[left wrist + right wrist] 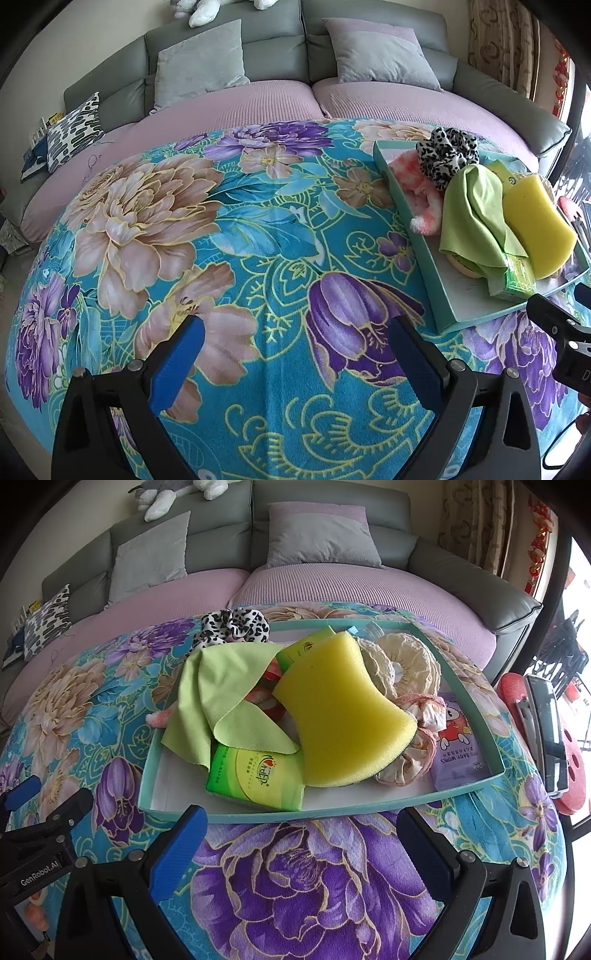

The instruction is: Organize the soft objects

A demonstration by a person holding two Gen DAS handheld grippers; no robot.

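You are holding both tools wide open and empty, the left tool [295, 354] and right tool [303, 845] hovering over the floral blue blanket [258, 236]. The shallow teal cardboard tray [258, 816] is carrying the curved yellow foam sponge [332, 716], partly covering the light green cloth [218, 686].

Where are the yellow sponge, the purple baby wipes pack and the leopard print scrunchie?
yellow sponge [334, 716], right wrist view, middle of its top face.
purple baby wipes pack [456, 744], right wrist view, centre of the printed front.
leopard print scrunchie [445, 153], left wrist view, middle of the bunched fabric.
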